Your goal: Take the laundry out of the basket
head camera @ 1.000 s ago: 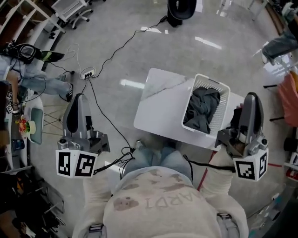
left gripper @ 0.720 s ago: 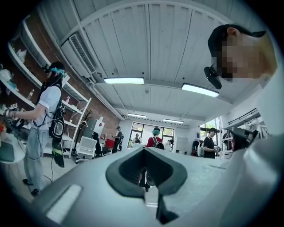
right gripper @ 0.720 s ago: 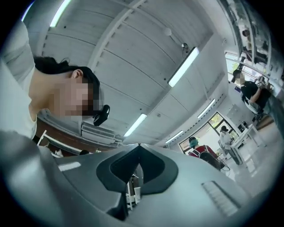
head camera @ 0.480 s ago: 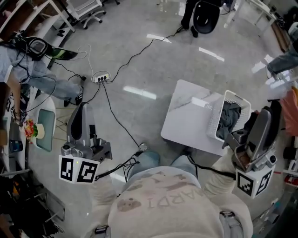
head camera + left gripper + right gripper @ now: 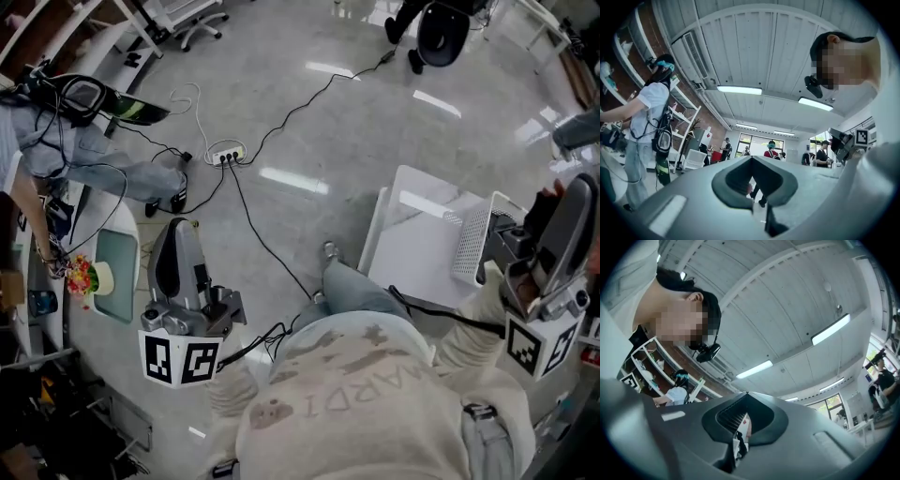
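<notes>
In the head view the white slatted laundry basket [image 5: 474,249] stands on the right part of a white table [image 5: 412,253], and my right gripper hides much of it. I cannot make out the dark laundry inside. My right gripper [image 5: 574,192] is held at the frame's right edge, beside the basket and above it. My left gripper [image 5: 178,232] hangs over the floor far to the left of the table. Both gripper views look up at the ceiling. The left gripper [image 5: 752,161] and the right gripper [image 5: 746,397] have their jaws together, with nothing between them.
A power strip [image 5: 225,155] with black cables lies on the grey floor ahead of me. A person in jeans [image 5: 84,155] stands at the left beside a shelf. A green stool [image 5: 117,267] is near my left gripper. An office chair [image 5: 441,28] is at the far end.
The view has swung left, so the table and basket have slid to the right edge. The dark laundry, plain a second ago, is now hidden. Both grippers stay shut.
</notes>
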A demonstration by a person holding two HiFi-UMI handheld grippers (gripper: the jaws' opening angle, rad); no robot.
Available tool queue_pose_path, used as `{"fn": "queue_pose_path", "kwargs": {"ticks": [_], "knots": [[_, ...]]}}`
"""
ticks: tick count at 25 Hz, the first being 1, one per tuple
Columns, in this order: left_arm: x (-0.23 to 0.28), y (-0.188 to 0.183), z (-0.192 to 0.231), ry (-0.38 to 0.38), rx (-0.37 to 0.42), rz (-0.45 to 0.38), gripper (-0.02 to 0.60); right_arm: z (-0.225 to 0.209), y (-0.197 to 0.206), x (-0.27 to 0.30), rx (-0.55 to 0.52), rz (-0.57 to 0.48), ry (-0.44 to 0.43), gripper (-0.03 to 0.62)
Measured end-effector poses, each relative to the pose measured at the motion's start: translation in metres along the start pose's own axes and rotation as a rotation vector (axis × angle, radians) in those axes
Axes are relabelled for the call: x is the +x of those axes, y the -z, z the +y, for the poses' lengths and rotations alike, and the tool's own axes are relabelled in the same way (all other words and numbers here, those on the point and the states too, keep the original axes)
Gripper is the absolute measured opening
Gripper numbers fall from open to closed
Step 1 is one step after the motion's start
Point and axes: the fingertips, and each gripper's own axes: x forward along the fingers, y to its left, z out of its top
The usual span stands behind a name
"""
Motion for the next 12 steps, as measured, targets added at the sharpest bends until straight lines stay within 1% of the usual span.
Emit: {"fn": "queue_pose_path", "kwargs": {"ticks": [2, 4, 6, 9, 10, 12], "knots": [[0.026, 0.008, 0.01, 0.03, 0.035, 0.014, 0.0, 0.004, 0.021, 0.02, -0.039, 0.021, 0.005, 0.028], [0.055, 0.013, 0.023, 0.036, 0.041, 0.016, 0.0, -0.001, 0.041, 0.051, -0.073, 0.026, 0.019, 0.029], [0.09, 0.018, 0.039, 0.033, 0.04, 0.016, 0.0, -0.015, 0.069, 0.088, -0.078, 0.059, 0.032, 0.028], [0.161, 0.026, 0.064, 0.035, 0.058, 0.022, 0.0, -0.044, 0.126, 0.144, -0.054, 0.112, 0.047, 0.028], [0.188, 0.028, 0.072, 0.042, 0.06, 0.02, 0.0, -0.052, 0.143, 0.163, -0.039, 0.102, 0.049, 0.028], [0.248, 0.03, 0.085, 0.07, 0.059, 0.006, 0.0, -0.062, 0.166, 0.201, -0.012, 0.04, 0.007, 0.028]]}}
